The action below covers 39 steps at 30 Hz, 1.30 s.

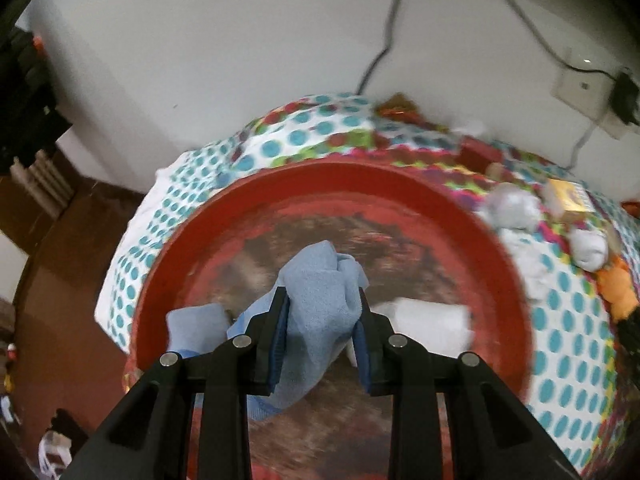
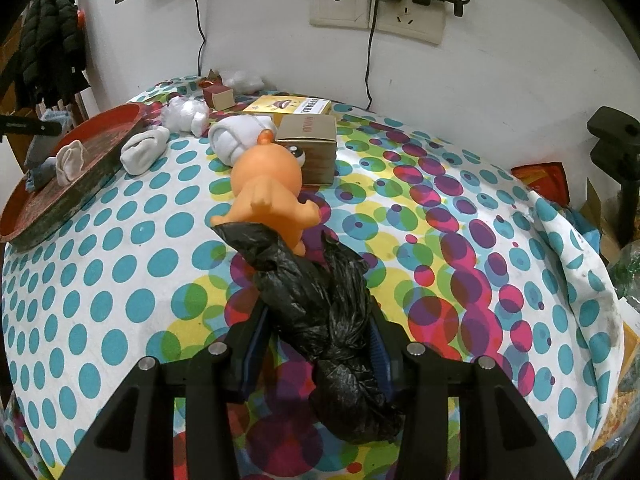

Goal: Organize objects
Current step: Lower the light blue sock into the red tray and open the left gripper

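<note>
My left gripper [image 1: 322, 300] is shut on a light blue sock [image 1: 320, 280] and holds it over the round red tray [image 1: 460, 200], which also shows at the far left of the right wrist view [image 2: 100, 120]. A white sock [image 1: 428, 320] lies in the tray; it shows in the right wrist view too [image 2: 70, 160]. My right gripper [image 2: 320, 320] is shut on a crumpled black plastic bag [image 2: 320, 312] just above the dotted tablecloth [image 2: 120, 280]. An orange rubber doll [image 2: 268, 184] lies right in front of the bag.
Rolled white socks [image 2: 144, 150] [image 2: 236, 136] and a white wad [image 2: 186, 114] lie beside the tray. A brown carton [image 2: 316, 148], a yellow box [image 2: 288, 106] and a small red box [image 2: 218, 94] stand near the wall. Cables hang from wall sockets [image 2: 408, 16].
</note>
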Motion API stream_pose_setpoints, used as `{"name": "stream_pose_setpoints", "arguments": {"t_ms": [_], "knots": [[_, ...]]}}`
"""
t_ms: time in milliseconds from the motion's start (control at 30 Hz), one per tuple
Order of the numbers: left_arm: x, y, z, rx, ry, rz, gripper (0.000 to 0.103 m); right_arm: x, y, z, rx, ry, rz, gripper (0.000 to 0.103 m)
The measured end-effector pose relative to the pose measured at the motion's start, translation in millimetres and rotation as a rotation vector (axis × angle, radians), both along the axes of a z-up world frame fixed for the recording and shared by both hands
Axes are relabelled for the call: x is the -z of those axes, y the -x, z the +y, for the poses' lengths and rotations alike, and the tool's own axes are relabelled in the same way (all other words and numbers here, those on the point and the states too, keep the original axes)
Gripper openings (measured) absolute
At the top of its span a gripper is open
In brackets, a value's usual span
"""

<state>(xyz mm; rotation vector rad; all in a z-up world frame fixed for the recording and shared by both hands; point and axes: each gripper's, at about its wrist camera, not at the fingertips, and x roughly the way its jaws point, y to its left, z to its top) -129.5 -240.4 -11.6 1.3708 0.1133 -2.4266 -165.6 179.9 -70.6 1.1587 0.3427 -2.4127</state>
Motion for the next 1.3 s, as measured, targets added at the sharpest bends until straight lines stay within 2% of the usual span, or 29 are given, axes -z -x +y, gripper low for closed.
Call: {"name": "stream_pose_setpoints", "arguments": {"t_ms": [433,567,1000,1300], "knots": [[36.2,37.3,-62.7,-0.09,0.025,-0.102,0.032,0.4,0.1,0.4,0.0,0.001,-0.001,0.045],[45.9,40.8,-75.8,-0.113,-0.007,-0.101,0.032,0.5,0.0,0.4,0.0,0.001,-0.001,0.045],[49.4,40.3,-80.7,-0.106,-0.002,-0.076,0.035,0.9,0.0,0.6,0.001,0.002,-0.001,0.045],[42.1,33.1,-68.3,-0.081,-0.009,-0.054,0.044,1.1,0.0,0.8,0.001,0.002,-0.001,0.045]]}}
